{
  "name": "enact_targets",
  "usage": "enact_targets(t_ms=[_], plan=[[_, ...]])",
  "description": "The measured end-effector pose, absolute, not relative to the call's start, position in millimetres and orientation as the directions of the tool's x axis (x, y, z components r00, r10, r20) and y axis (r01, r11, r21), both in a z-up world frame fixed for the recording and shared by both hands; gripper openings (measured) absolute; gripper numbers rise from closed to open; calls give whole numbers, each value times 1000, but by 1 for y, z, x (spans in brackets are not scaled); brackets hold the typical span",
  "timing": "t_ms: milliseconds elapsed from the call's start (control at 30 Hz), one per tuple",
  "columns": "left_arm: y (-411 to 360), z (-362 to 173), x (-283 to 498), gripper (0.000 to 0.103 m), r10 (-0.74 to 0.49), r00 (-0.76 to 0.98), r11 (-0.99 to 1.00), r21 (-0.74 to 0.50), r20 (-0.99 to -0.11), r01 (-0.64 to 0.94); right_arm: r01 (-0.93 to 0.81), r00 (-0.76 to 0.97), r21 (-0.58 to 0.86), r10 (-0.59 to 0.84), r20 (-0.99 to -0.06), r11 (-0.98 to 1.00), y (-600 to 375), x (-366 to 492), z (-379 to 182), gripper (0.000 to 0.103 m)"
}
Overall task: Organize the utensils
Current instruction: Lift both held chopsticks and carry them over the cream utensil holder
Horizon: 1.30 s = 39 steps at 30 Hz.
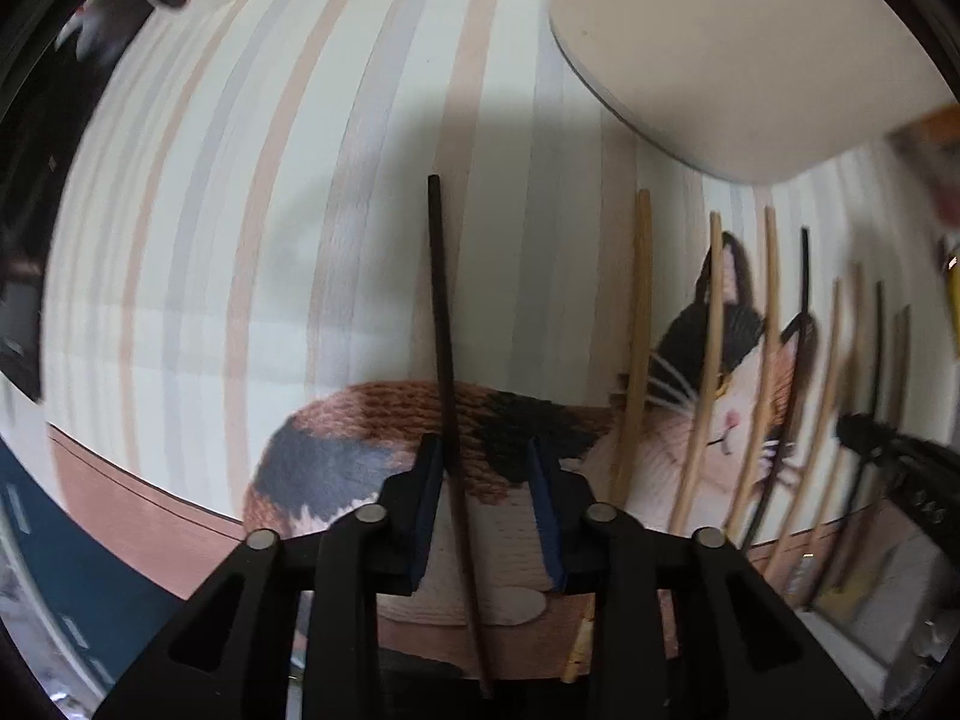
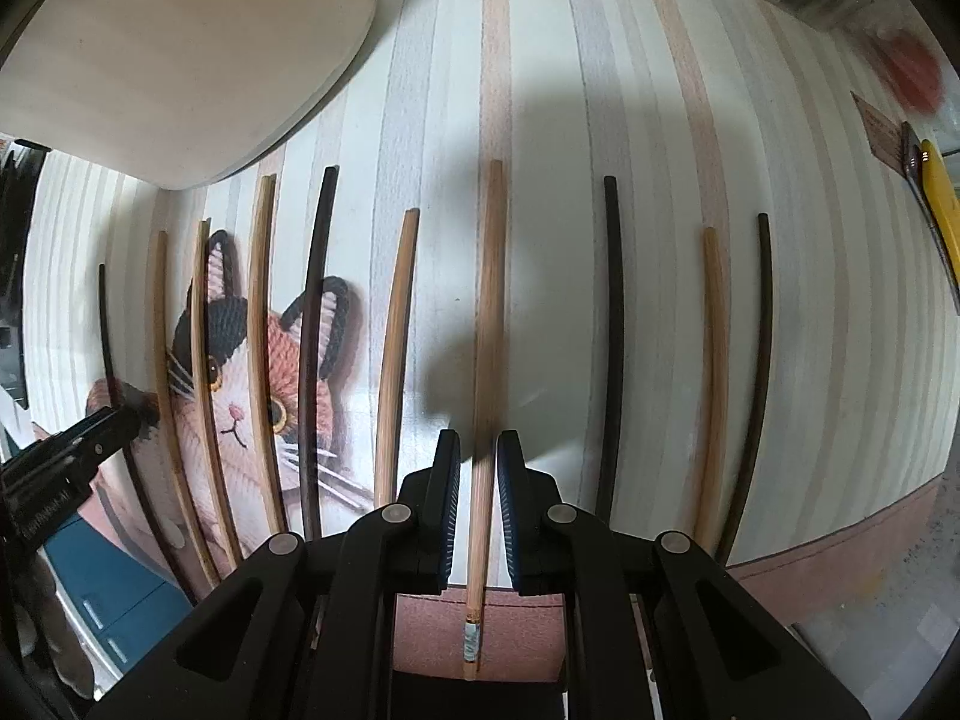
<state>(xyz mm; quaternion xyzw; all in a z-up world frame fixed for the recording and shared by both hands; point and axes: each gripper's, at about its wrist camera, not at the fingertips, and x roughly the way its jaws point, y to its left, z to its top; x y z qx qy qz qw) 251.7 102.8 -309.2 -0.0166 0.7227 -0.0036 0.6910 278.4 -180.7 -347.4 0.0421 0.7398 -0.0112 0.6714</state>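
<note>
The left claw (image 1: 487, 456) stands released around a dark chopstick (image 1: 443, 324); the right claw (image 2: 478, 456) seems clenched on a bamboo chopstick (image 2: 489, 324), which could pivot askew.

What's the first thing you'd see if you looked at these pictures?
The knitted-looking cat printed on the striped placemat grabs the eye first, peeking out from under a row of chopsticks. Light and dark sticks lie side by side across the mat. Close up, the right gripper has a light chopstick between its jaws, and the left gripper has a dark chopstick between its jaws.
</note>
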Motion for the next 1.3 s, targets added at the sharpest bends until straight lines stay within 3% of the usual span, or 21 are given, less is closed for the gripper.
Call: enact_targets(t_ms=[33, 167, 467, 967, 1300], plan=[[105, -307, 252, 4, -30, -31, 1000, -30, -999, -9, 81, -97, 21, 29, -995, 996, -178, 278, -347, 13], [106, -304, 256, 3, -42, -22, 999, -42, -999, -17, 136, -75, -12, -2, -997, 991, -176, 277, -345, 7], [132, -262, 253, 3, 55, 136, 998, 50, -989, -42, 207, 7, 50, 50, -999, 977, -195, 258, -331, 7], [200, -156, 255, 3, 39, 294, 991, 0, -955, -134, 167, 177, 97, 67, -982, 981, -190, 236, -254, 7], [138, -129, 237, 3, 17, 439, 988, -51, -899, -144, 133, 294, 167, 122, -948, 977, -174, 256, -196, 7]])
